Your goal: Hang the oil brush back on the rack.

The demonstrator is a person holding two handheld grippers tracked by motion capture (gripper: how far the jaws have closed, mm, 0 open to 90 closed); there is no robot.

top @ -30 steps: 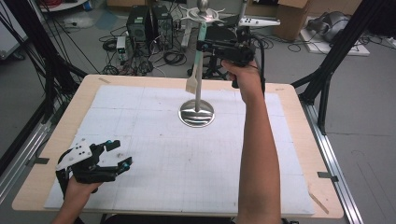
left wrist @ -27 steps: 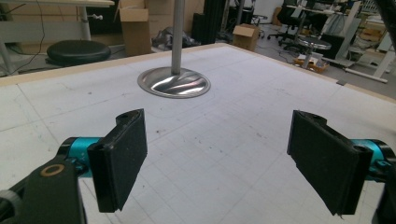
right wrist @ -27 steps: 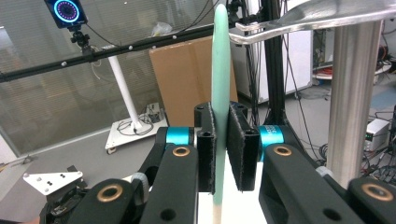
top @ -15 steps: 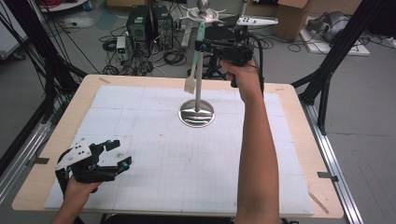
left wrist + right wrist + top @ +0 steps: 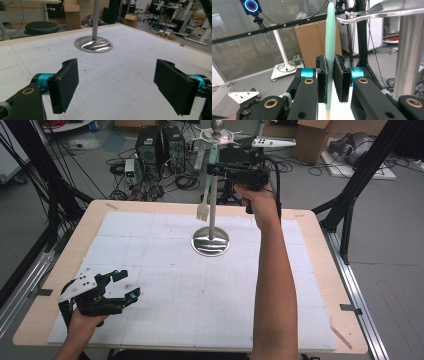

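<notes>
A utensil with a mint-green handle [image 5: 212, 172] and a pale slotted head [image 5: 202, 212] hangs head-down beside the pole of a metal stand [image 5: 213, 215]. My right gripper [image 5: 215, 169] is shut on the handle, high up near the stand's top arms [image 5: 218, 134]. In the right gripper view the handle [image 5: 330, 32] rises between the pads of that gripper [image 5: 330, 75], its tip just left of a metal hook [image 5: 382, 11]. My left gripper [image 5: 128, 283] rests low at the table's front left, open and empty. The left gripper view has its jaws [image 5: 117, 85] wide apart, facing the stand's round base [image 5: 93, 45].
The stand's shiny round base [image 5: 211, 241] sits mid-table toward the back, on a white gridded mat [image 5: 165, 290] over a wooden tabletop [image 5: 320, 250]. Black frame legs [image 5: 350, 195], cables and equipment crowd the floor behind the table.
</notes>
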